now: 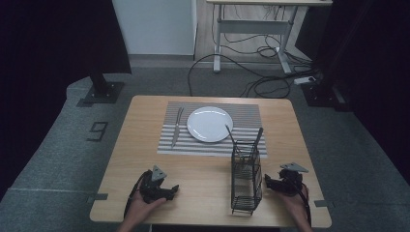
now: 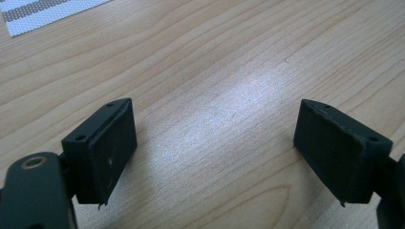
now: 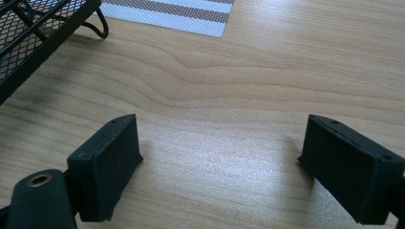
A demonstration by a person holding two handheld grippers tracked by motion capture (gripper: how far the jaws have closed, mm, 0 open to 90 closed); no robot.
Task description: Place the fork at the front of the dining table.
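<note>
A white plate sits on a striped placemat at the middle of the wooden table. Left of the plate, on the mat, lie a knife and a fork. A black wire cutlery basket stands at the front right with two utensils sticking out of it. My left gripper rests on the table near the front edge, open, with bare wood between its pads. My right gripper rests just right of the basket, open, with nothing between its pads.
The basket's corner and foot stand close to the right gripper's left side, and the mat's corner lies ahead of it. Behind the table are a desk frame, floor cables and black stands.
</note>
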